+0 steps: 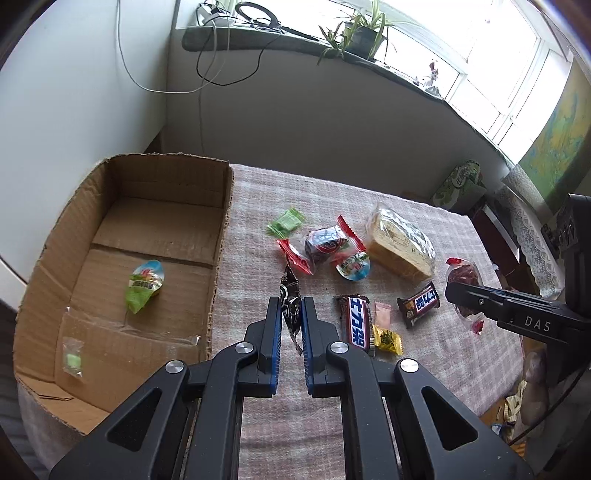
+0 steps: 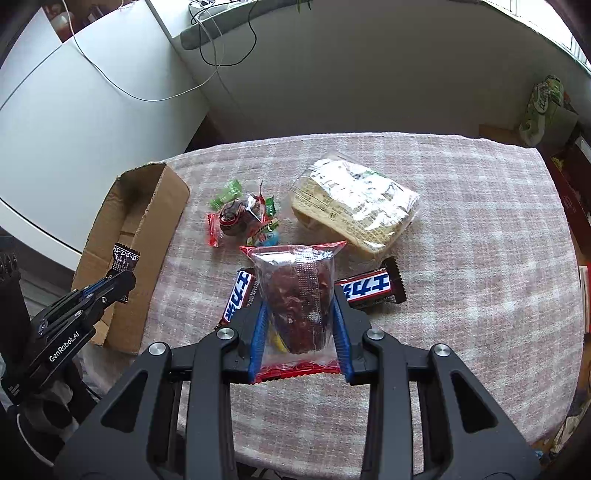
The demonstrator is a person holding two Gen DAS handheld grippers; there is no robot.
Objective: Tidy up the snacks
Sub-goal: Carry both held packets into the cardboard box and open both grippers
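Observation:
My left gripper (image 1: 291, 306) is shut on a thin black snack packet (image 1: 291, 314), held above the cloth just right of the cardboard box (image 1: 221, 229); it also shows in the right wrist view (image 2: 123, 275). The box holds a green jelly cup (image 1: 144, 285) and a small green candy (image 1: 72, 360). My right gripper (image 2: 298, 295) is shut on a clear packet of dark red snack (image 2: 295, 302), seen in the left wrist view (image 1: 463, 275) too. Two Snickers bars (image 1: 356, 325) (image 1: 419, 303), a bread pack (image 1: 400, 242) and small candies (image 1: 325, 245) lie on the cloth.
The table has a pink checked cloth (image 2: 461, 258). A wall and a windowsill with cables and plants (image 1: 362, 33) stand behind. Boxes and clutter (image 1: 461, 184) stand off the table's right side. A yellow candy (image 1: 386, 338) lies by the Snickers.

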